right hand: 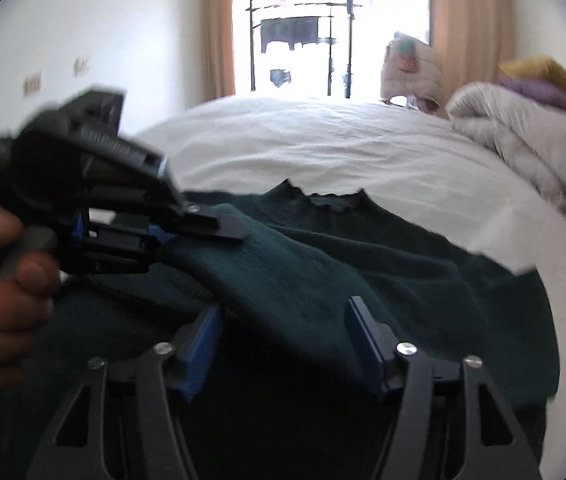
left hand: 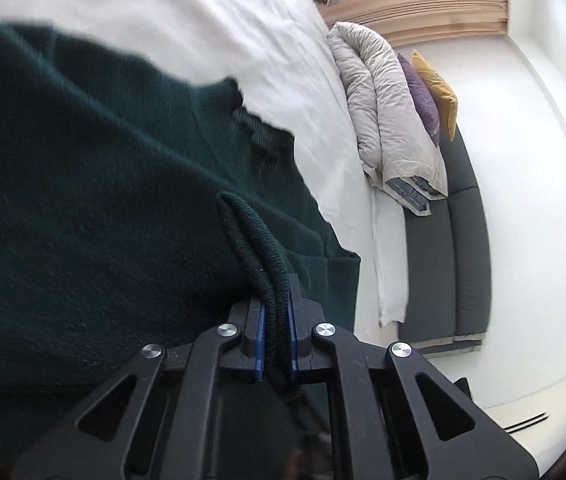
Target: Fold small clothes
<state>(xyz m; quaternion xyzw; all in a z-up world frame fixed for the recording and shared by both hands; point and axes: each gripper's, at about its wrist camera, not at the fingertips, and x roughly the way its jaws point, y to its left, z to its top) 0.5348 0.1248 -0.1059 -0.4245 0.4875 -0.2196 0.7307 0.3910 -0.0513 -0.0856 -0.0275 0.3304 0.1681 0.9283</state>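
Dark green sweater (right hand: 383, 264) spread flat mid-bed on white sheet (right hand: 323, 148), collar toward the far edge. Left gripper (left hand: 276, 320) clamped on ribbed cuff (left hand: 255, 248), probably to carry sleeve across. Right gripper (right hand: 283, 344) wide, holding nothing, over the body.

Daylight floods in through the far window (right hand: 331, 32), which is blown out to white glare. The white bedsheet (right hand: 323, 140) and walls are overexposed, while the dark green sweater (right hand: 363, 264) is rendered almost without detail. Motion blur is seen on the left gripper (right hand: 199, 232) and bedding. Straight lines are bowed by fisheye distortion, and corners are vignetted black.
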